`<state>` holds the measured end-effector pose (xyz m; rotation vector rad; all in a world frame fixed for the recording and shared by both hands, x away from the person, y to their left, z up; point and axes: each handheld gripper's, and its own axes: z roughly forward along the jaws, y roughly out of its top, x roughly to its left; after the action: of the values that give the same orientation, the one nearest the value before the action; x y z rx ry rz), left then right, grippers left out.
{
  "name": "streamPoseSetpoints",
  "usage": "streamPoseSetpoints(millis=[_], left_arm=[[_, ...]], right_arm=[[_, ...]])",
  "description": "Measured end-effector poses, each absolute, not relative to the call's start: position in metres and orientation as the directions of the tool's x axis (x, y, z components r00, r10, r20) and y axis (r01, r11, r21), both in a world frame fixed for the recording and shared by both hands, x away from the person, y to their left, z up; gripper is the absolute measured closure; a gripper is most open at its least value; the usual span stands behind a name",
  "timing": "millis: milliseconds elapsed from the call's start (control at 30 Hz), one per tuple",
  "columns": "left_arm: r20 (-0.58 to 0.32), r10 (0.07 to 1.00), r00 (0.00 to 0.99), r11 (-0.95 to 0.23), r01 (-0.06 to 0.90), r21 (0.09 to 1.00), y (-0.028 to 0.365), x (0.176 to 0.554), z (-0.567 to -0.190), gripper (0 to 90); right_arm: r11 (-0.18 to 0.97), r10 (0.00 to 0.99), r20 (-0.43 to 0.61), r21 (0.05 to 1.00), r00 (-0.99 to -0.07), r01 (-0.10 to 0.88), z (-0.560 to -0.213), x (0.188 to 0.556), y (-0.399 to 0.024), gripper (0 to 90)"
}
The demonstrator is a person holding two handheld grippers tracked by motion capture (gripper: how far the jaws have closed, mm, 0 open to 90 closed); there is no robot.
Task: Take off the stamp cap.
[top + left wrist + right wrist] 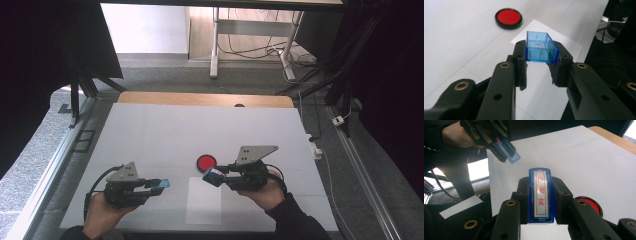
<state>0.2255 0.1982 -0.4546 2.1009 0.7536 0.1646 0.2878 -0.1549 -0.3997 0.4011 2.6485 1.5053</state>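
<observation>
My left gripper (154,185) is shut on a clear blue box-shaped cap (163,183) at the near left of the table. In the left gripper view the cap (541,48) sits between the two fingertips with its open side facing me. My right gripper (220,175) is shut on a blue stamp (212,176), held just above the table and pointing left. The right gripper view shows the stamp (541,195) label up, with red characters on white, and the cap (509,151) farther off in the other gripper. A round red ink pad (206,162) lies uncovered just beyond the stamp.
A white sheet of paper (203,201) lies on the white table (165,130) between the two hands, near the front edge. The table's far edge is a wooden strip (200,98). Floor cables and a desk frame lie beyond it.
</observation>
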Motion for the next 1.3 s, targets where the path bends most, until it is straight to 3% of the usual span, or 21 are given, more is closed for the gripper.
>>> streamPoseSetpoints(millis=[300,1300], left_arm=[[-0.189,0.638,0.746,-0.371,0.513,0.774,0.218,0.212,-0.459,68.4],[-0.255,0.713,0.654,-0.292,0.607,0.739,0.250,0.188,-0.474,68.3]], right_arm=[[0.485,0.290,0.064,0.850,-0.955,0.204,-0.401,0.291,-0.157,70.5],[0.493,0.354,0.051,0.838,-0.934,0.233,-0.408,0.299,-0.163,70.5]])
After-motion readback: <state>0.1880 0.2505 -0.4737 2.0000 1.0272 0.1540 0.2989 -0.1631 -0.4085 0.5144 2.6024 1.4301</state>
